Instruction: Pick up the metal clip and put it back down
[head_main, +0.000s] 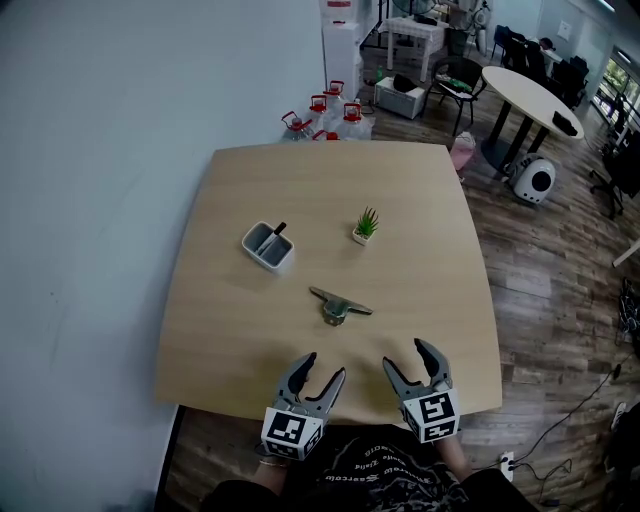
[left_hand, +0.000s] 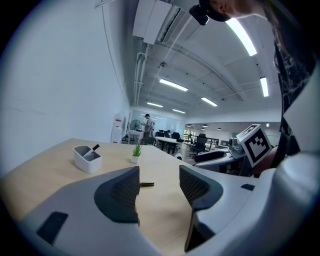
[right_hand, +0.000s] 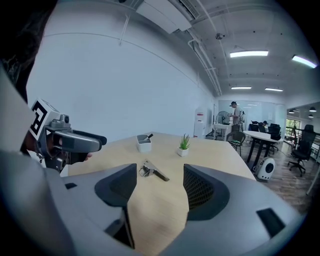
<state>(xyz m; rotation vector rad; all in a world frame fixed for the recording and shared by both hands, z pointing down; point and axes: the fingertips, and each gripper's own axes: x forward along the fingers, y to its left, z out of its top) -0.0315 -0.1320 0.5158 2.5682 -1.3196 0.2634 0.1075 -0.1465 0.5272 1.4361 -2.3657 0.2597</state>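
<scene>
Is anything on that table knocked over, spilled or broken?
Nothing stands out. The metal clip lies flat on the table, the white holder and the potted plant stand upright behind it, and the left gripper and right gripper hover open near the edge.

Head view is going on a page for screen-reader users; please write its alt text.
A silver metal clip lies on a light wooden table, just ahead of the open, empty left claw and right claw. Farther back stand a white rectangular pen holder and a small potted green plant.
</scene>
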